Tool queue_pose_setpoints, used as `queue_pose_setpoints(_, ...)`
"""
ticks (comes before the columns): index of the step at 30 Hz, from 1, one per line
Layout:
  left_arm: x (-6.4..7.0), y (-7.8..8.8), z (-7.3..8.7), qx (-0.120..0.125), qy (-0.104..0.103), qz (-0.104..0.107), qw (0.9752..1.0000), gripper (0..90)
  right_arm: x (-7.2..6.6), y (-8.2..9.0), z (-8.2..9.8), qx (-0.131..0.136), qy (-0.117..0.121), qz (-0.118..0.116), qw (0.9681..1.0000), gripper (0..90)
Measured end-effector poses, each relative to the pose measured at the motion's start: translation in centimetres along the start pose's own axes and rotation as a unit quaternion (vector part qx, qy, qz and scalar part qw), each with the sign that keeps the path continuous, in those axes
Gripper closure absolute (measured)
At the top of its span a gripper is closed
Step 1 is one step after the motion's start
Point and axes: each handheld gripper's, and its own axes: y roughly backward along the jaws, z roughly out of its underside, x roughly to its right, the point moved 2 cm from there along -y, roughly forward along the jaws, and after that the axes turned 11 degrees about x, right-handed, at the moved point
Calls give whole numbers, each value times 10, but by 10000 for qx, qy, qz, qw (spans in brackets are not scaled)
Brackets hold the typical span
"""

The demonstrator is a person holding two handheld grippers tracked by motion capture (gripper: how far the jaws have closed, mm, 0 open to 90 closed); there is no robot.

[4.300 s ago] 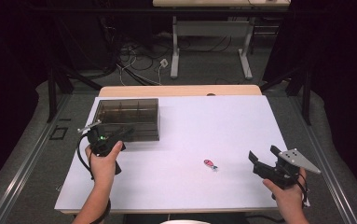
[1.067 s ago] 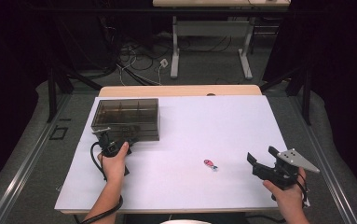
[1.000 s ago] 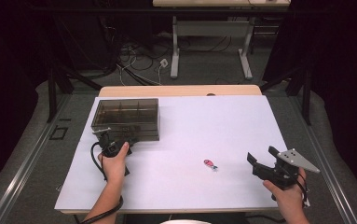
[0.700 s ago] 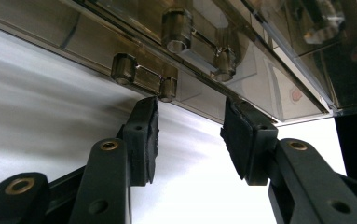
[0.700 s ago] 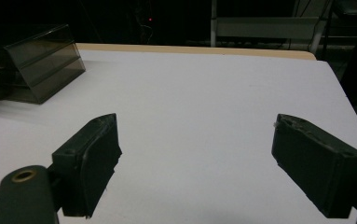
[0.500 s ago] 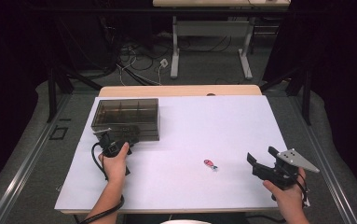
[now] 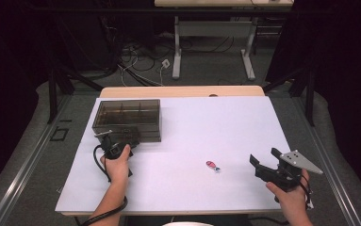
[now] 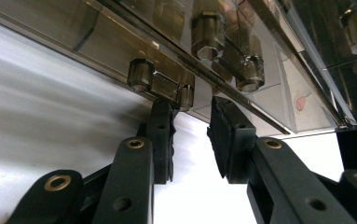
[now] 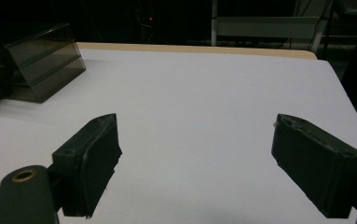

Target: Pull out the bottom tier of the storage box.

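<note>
Left tool sits at the near front edge of the smoked clear plastic box, which stands on the far left part of the white worktop. In the left gripper view the tool points at the box from low down, its tips right under the small latch lugs on the front wall. Jaws have just been closing; a narrow gap remains between them, and the left tip touches or nearly touches the underside of the lug. Cannot tell whether the pads press on anything; no firm grip visible. Box lid looks down, dividers seen through the top. Right tool is held near the right near corner of the worktop, well apart from the box, jaws wide open with nothing between them; in the right gripper view bare worktop shows between the two pads, box at far left. A small red and white item lies on the worktop between the two hands, nearer the right tool, touching neither.
</note>
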Motion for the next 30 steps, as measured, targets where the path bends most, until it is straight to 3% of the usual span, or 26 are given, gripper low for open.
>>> queue_pose_setpoints(6, -2, 0, 0, 78, 70, -34, 9999, 746, 0, 0, 0, -1, 3, -11, 10000, 146)
queue_pose_setpoints(8, -4, 1, 0, 89, 184, -4, 9998, 760, 0, 0, 0, -2, 1, -1, 10000, 146)
queue_pose_setpoints(30, -5, -1, 5, 243, 323, 32, 9992, 817, 1, 0, 0, -26, -5, -8, 10000, 147)
